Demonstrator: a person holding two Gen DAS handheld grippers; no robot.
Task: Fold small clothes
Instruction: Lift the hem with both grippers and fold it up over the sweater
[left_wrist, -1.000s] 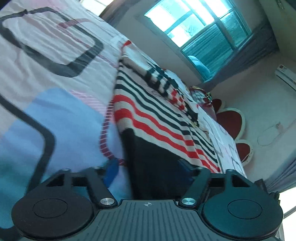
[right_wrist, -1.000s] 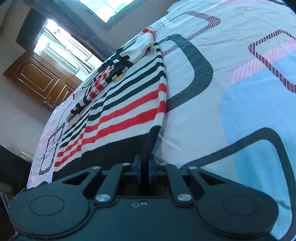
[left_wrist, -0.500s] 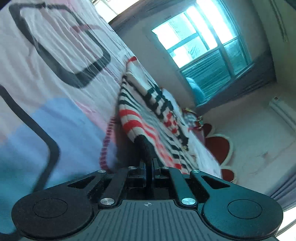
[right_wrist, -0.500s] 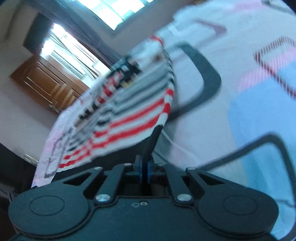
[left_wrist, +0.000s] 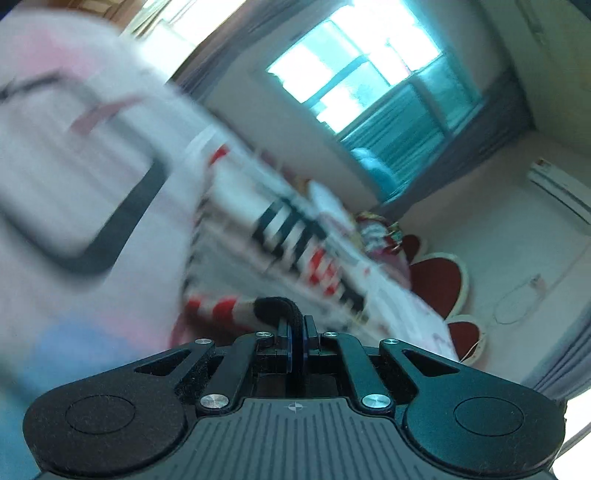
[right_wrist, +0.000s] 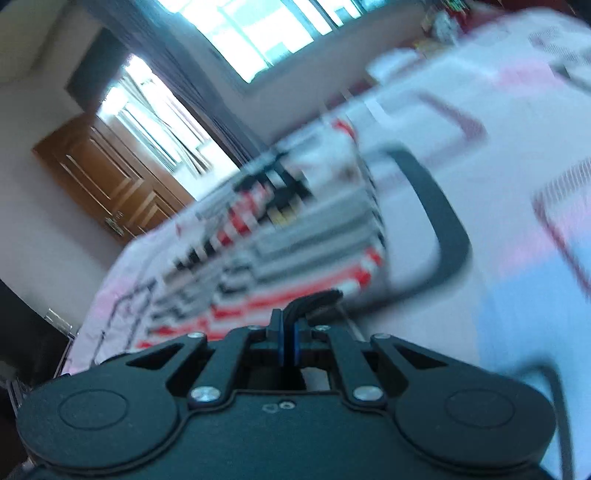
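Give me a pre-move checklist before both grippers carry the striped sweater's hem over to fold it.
1. Left gripper shut on the black hem: ok.
2. Right gripper shut on the hem at its end: ok.
3. Striped sweater top half lying on the bedsheet: ok, though blurred.
4. Sleeve folded across the body: ok.
5. Hem stretched straight between the two grippers: cannot tell; neither view shows the span.
6. Nothing on the bedsheet in the fold's path: cannot tell, motion blur.
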